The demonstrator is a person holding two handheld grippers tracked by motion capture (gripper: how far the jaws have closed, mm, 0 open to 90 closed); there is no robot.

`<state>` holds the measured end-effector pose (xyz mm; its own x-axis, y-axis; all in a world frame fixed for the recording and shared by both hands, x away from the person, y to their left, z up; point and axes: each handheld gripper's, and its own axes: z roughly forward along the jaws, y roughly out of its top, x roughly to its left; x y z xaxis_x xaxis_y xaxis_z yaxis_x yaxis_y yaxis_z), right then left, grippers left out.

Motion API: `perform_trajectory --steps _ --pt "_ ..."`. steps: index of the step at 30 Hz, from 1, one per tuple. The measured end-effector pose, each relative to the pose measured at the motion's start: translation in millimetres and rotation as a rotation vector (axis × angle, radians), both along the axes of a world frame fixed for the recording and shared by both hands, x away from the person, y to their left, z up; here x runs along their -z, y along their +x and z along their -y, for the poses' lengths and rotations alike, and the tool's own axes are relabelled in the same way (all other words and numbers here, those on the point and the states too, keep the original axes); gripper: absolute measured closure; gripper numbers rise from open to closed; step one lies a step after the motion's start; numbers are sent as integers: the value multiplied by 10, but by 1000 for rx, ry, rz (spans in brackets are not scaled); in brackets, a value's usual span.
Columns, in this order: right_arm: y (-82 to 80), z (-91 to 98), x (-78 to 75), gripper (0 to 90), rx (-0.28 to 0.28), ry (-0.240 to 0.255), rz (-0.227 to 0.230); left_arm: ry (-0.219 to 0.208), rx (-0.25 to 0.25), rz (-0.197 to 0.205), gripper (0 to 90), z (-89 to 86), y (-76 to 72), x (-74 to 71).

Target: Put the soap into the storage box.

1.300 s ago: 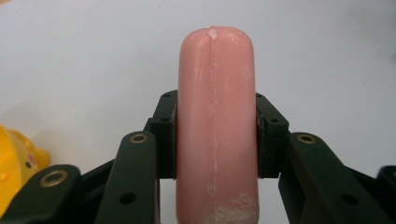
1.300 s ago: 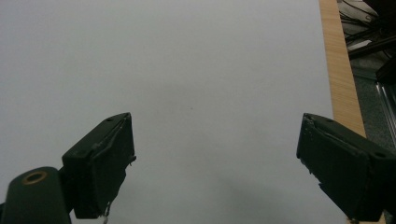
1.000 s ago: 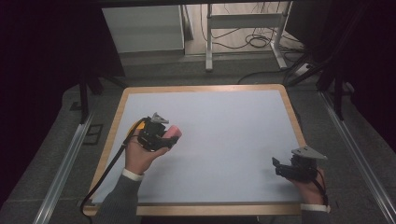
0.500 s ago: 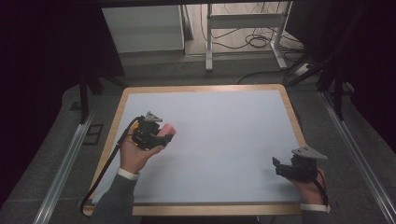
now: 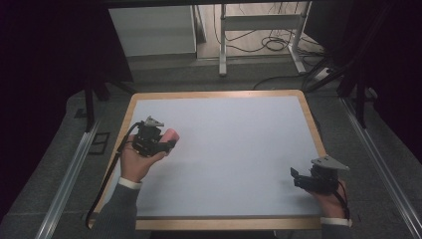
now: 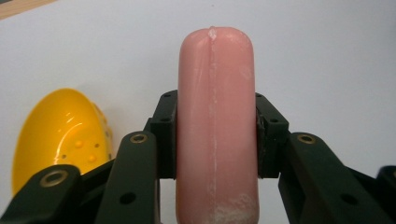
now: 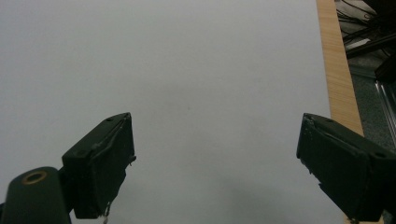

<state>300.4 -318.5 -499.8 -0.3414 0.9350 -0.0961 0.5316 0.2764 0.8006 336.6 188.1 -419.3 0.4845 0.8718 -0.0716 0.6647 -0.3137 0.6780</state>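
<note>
My left gripper [image 5: 166,142] is shut on a pink sausage-shaped toy [image 6: 215,126], which stands up between the jaws in the left gripper view and pokes out as a pink end [image 5: 171,134] in the high view. Next to it lies a yellow bowl-like toy [image 6: 60,135] with small bumps, on the white table top at the gripper's left. My right gripper [image 5: 294,177] rests near the table's front right corner. Its jaws stand wide apart with nothing between them, seen as my right gripper [image 7: 215,158] over bare white surface.
The white table top [image 5: 234,149] has a wooden rim [image 5: 313,124]; that rim [image 7: 337,65] runs close to the right gripper. Metal rails [image 5: 69,169] flank the table. A desk frame with cables [image 5: 259,30] stands behind it on the floor.
My left hand has drawn back toward the table's left edge with the pink toy in the gripper. The right gripper has stayed where it was.
</note>
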Motion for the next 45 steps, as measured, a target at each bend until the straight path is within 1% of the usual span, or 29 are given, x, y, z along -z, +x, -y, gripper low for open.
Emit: perform_trajectory --steps 6,16,21,28,32,45 --pt "-3 0 -5 111 -2 -3 2 6 -16 -2 601 -74 25 -13" --pt "-3 -14 -2 111 0 -4 -1 2 -51 -5 600 -210 63 -28" --pt "0 -21 6 111 -5 -8 -2 12 -66 -11 600 -265 100 -15" --pt "-2 -7 1 111 -2 -3 -1 25 -81 -20 600 -320 143 0" --pt "-3 -5 -4 111 -2 -4 2 19 -96 -25 600 -365 162 14" --pt "1 -18 9 111 -3 -9 -6 29 -122 -34 600 -466 229 16"
